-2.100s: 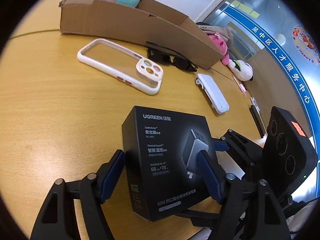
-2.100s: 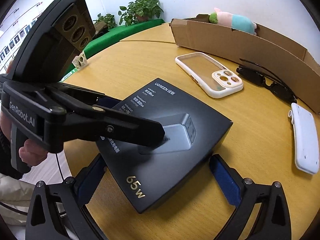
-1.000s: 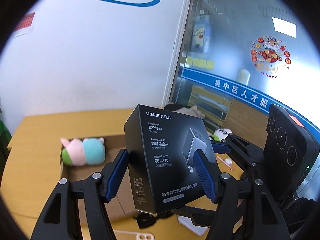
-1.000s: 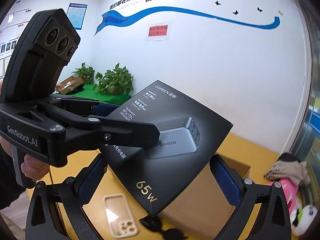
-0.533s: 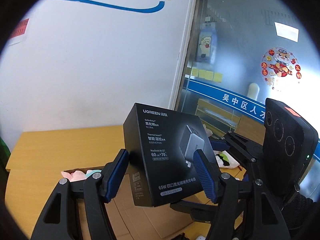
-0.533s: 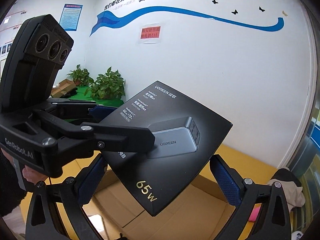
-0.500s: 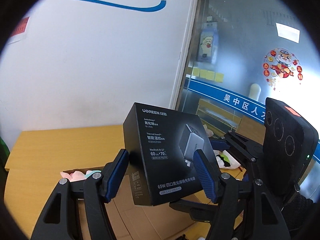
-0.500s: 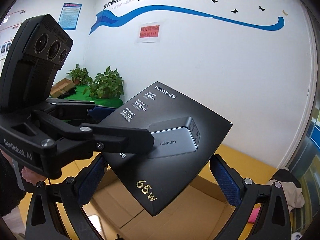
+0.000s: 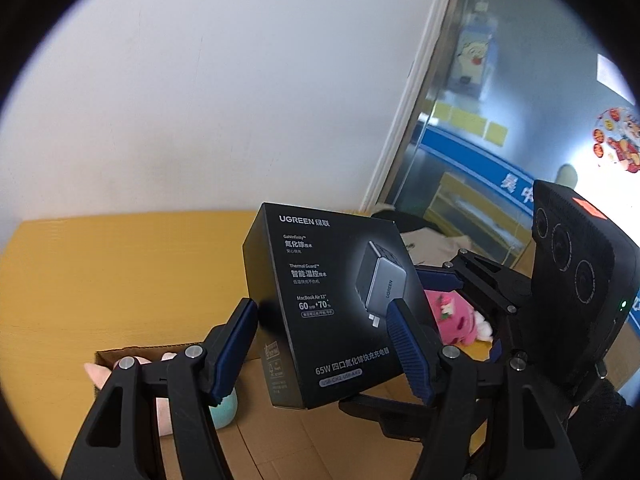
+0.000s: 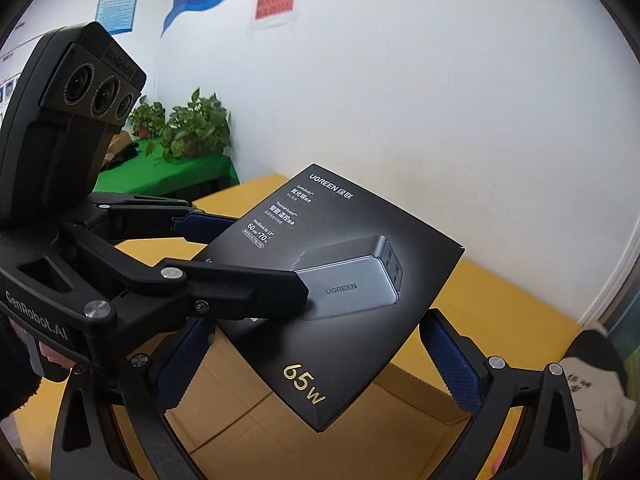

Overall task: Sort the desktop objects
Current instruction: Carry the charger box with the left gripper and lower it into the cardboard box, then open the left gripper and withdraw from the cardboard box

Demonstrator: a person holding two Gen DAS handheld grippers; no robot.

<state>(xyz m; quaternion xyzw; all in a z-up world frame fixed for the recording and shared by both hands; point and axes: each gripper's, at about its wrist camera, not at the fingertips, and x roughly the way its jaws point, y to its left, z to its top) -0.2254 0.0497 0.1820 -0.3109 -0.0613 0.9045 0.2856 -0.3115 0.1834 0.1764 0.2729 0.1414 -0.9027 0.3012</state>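
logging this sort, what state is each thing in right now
charger box: lifted off the table, over the cardboard box
left claw: shut on the charger box
right claw: shut on the charger box
cardboard box: open
pastel plush: lying inside the cardboard box

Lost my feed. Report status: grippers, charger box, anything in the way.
Left gripper and right gripper both shut on charger box. Box in the air above open carton. Plush toy at carton's end, off to one side.
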